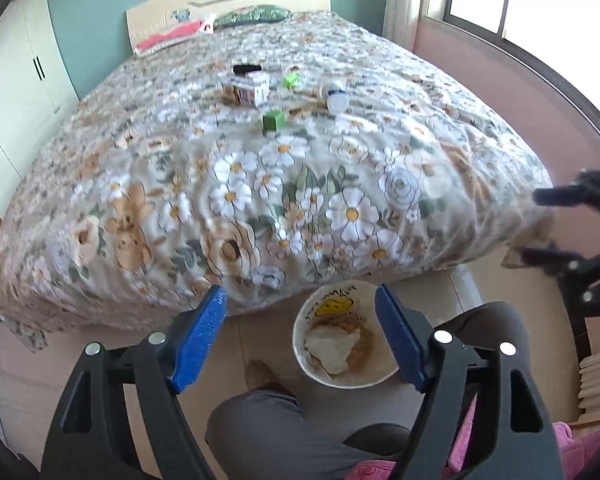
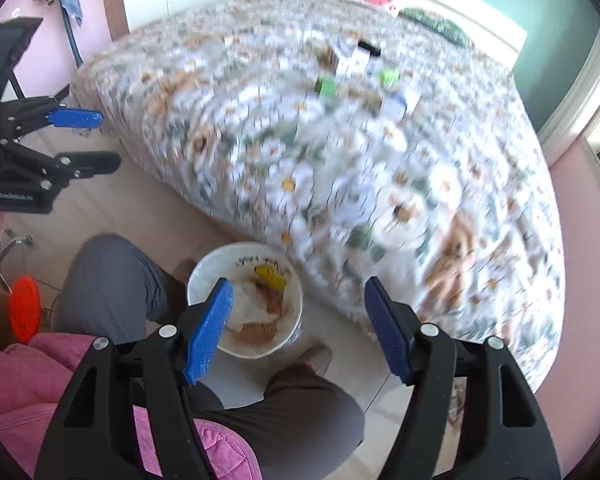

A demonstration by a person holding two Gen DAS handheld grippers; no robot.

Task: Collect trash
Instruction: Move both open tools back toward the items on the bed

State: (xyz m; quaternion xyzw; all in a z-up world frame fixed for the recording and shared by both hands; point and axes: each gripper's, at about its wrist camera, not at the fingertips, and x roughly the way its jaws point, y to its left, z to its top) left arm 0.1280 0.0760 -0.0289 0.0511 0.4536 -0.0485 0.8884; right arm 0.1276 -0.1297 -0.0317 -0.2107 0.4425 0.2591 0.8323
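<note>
A bed (image 1: 260, 184) under a floral quilt fills most of both views. On the floor at its foot stands a white bin (image 1: 342, 336) holding crumpled paper (between the person's knees). Mid-bed lie a printed carton (image 1: 247, 89), a clear bottle (image 1: 334, 95) and two green boxes (image 1: 274, 120). The left gripper (image 1: 300, 340) and right gripper (image 2: 298, 330) both gape wide, holding nothing.

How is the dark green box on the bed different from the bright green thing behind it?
The dark green box is a deeper green; the bright green thing is lime-coloured. The dark green box looks like a plain cube standing alone, nearer the foot of the bed; the bright green thing lies farther back, between the white carton and the bottle, its shape too small to tell. Both rest on the flowered cover, untouched.
</note>
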